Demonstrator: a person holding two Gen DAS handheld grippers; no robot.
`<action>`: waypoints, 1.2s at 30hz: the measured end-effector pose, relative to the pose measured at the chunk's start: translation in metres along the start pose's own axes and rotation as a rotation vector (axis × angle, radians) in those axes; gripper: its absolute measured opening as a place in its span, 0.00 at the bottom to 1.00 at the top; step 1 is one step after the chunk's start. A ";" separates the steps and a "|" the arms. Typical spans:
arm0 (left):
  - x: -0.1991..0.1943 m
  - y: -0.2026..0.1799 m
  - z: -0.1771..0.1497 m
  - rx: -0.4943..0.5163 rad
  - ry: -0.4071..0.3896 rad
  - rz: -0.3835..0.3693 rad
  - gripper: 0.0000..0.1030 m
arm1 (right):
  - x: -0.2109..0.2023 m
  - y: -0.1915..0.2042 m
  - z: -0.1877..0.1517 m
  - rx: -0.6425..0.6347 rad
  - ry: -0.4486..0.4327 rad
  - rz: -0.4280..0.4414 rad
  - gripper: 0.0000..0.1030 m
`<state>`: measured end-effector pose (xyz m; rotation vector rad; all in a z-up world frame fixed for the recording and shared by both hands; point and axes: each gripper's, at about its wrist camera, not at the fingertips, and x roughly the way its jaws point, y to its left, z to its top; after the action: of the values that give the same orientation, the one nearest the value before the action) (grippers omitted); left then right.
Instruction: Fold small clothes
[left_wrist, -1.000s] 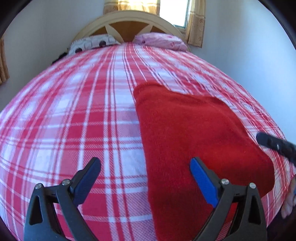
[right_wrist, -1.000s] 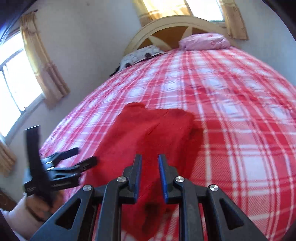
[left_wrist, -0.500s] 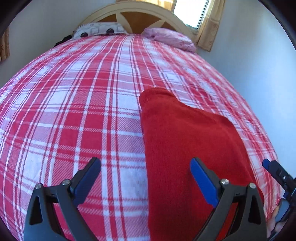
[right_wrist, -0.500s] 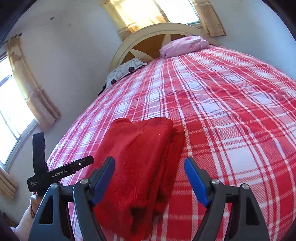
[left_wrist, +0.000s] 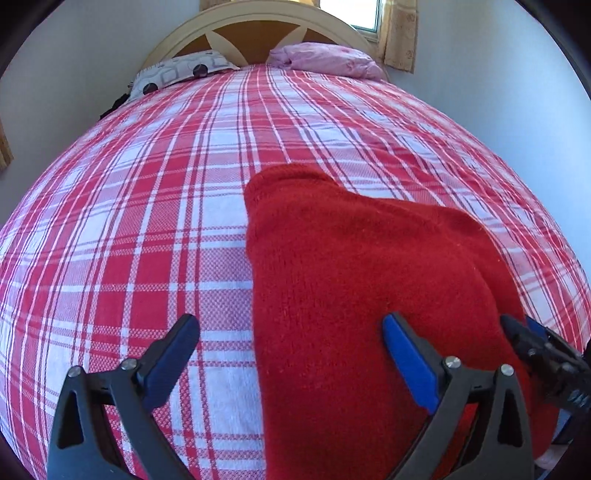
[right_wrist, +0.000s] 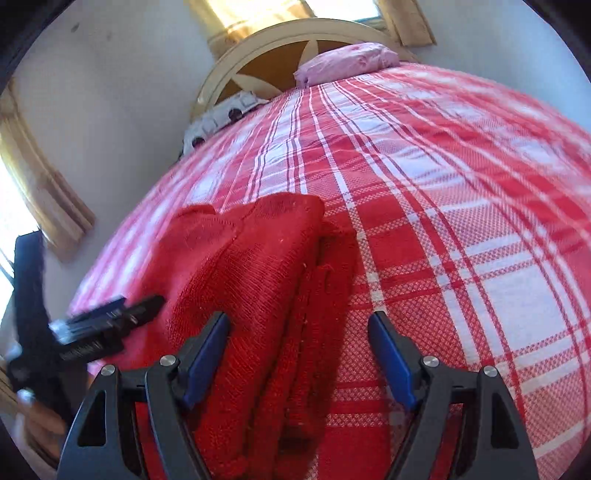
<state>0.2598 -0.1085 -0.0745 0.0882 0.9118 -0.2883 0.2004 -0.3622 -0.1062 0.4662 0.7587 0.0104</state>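
Two grippers are in my views, both with jaws spread wide and nothing pinched. My left gripper (left_wrist: 291, 354) hangs over the bed (left_wrist: 147, 221): its left finger is above bare plaid sheet at 7 o'clock in the left view, its right finger above the red knit (left_wrist: 351, 277) at 5 o'clock. I cannot tell whether either pad touches the cloth.

The knit lies folded flat on the sheet, filling the left view from centre down to 5 o'clock, with a rounded corner toward 12 o'clock. In the right view the knit (right_wrist: 258, 277) sits from centre to 6 o'clock, and its stacked layers show along the edge facing 3 o'clock.

My right gripper (right_wrist: 297, 354) straddles that layered edge, with its left finger over the knit and its right finger over the sheet (right_wrist: 461, 258). No pad presses on the cloth.

The right gripper (left_wrist: 543, 354) also enters the left view at 4 o'clock, close against the knit's edge. The left gripper (right_wrist: 99, 325) appears blurred at 9 o'clock in the right view, just beside the knit.

At 12 o'clock in the left view stand the headboard (left_wrist: 258, 26), a dotted pillow (left_wrist: 177, 72) and a pink pillow (left_wrist: 325, 61).
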 end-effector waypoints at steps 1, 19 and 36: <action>0.001 -0.001 0.000 0.000 0.001 0.000 1.00 | -0.001 -0.002 0.001 0.011 -0.001 0.010 0.75; 0.020 0.013 -0.002 -0.135 0.080 -0.175 1.00 | 0.009 0.001 0.002 0.012 0.009 0.052 0.76; 0.015 0.000 -0.003 -0.063 0.024 -0.117 0.98 | 0.006 -0.006 -0.002 0.053 -0.021 0.101 0.76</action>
<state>0.2661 -0.1107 -0.0877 -0.0200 0.9504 -0.3671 0.2024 -0.3661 -0.1133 0.5538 0.7158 0.0804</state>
